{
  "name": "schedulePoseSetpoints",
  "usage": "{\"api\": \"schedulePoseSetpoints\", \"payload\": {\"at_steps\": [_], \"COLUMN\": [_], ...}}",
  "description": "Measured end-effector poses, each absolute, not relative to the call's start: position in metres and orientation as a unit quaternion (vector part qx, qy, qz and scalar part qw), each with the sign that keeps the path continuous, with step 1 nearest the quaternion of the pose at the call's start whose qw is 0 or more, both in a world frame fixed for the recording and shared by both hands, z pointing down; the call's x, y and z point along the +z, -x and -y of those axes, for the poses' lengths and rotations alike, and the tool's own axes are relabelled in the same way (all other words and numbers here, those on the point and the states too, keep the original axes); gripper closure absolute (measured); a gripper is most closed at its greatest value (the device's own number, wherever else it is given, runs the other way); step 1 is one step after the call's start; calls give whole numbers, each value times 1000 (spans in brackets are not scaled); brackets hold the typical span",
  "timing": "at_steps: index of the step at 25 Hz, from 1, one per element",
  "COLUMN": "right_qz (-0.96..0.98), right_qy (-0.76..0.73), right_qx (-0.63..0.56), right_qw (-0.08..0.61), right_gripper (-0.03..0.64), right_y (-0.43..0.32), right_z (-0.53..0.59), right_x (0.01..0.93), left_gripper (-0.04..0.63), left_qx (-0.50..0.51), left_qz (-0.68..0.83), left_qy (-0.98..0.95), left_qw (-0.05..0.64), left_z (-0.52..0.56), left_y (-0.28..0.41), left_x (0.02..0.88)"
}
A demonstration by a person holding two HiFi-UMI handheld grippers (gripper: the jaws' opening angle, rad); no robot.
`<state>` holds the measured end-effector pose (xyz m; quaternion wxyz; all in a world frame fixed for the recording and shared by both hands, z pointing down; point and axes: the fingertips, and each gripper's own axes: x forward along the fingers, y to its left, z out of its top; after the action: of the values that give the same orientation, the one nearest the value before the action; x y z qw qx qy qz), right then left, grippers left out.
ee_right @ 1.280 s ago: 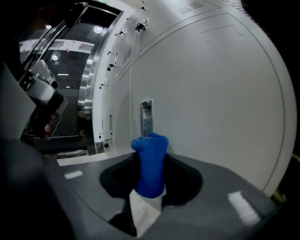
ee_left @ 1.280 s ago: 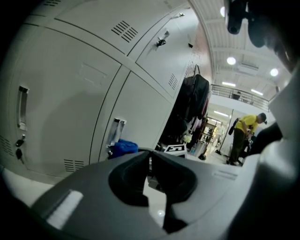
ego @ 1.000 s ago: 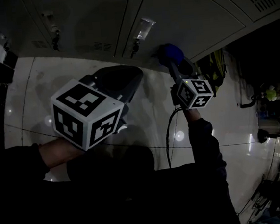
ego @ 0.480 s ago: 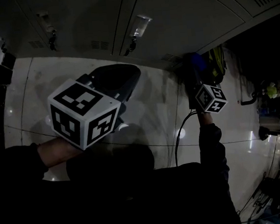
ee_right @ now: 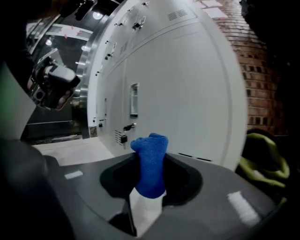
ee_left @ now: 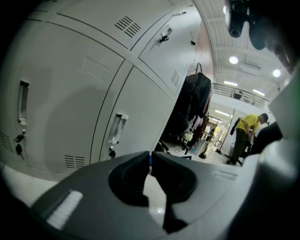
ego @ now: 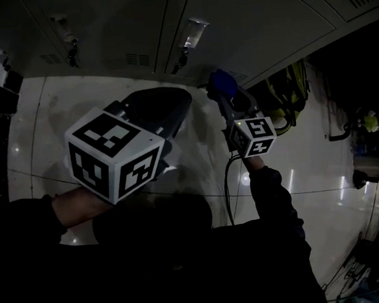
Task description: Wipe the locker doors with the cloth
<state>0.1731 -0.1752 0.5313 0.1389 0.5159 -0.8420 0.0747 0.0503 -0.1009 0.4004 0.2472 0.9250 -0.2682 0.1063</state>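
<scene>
right loaded, left idle

right hand-held gripper [ee_right: 150,161] jaws clamped on blue cloth [ee_right: 150,159], near the foot of a grey locker door [ee_right: 187,84]; contact unclear. left hand-held gripper [ee_left: 150,161] jaws together, empty. yellow-green bag [ee_right: 263,161] just right of that door. keys [ee_left: 18,143] hang in 1 lock. glossy pale floor [ego: 46,121], dim room.

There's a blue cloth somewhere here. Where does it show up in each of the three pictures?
Head view: the cloth is right of centre in the upper half, at the tip of the right gripper, near the bottom of the locker doors.
Left gripper view: not in it.
Right gripper view: the cloth is low in the centre, pinched between the jaws.
Shared landmark: the grey locker doors, seen in all three views.
</scene>
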Motion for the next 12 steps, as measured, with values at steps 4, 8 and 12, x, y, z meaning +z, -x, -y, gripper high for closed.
{"api": "schedulePoseSetpoints", "payload": {"at_steps": [4, 8, 12], "right_qz": [866, 879, 887], "right_qy": [-476, -451, -439], "right_qx": [74, 74, 79], "right_qw": [136, 139, 119], "right_gripper": [492, 494, 494], "right_y": [-119, -78, -54], "right_z": [186, 202, 214], "right_x": [536, 543, 543], "left_gripper": [595, 595, 595], "left_qx": [103, 104, 105], "left_qz": [271, 271, 272], "left_qy": [-924, -923, -921], "left_qw": [249, 253, 257], "left_z": [101, 101, 101], "left_y": [-47, -44, -42], "left_x": [399, 402, 404]}}
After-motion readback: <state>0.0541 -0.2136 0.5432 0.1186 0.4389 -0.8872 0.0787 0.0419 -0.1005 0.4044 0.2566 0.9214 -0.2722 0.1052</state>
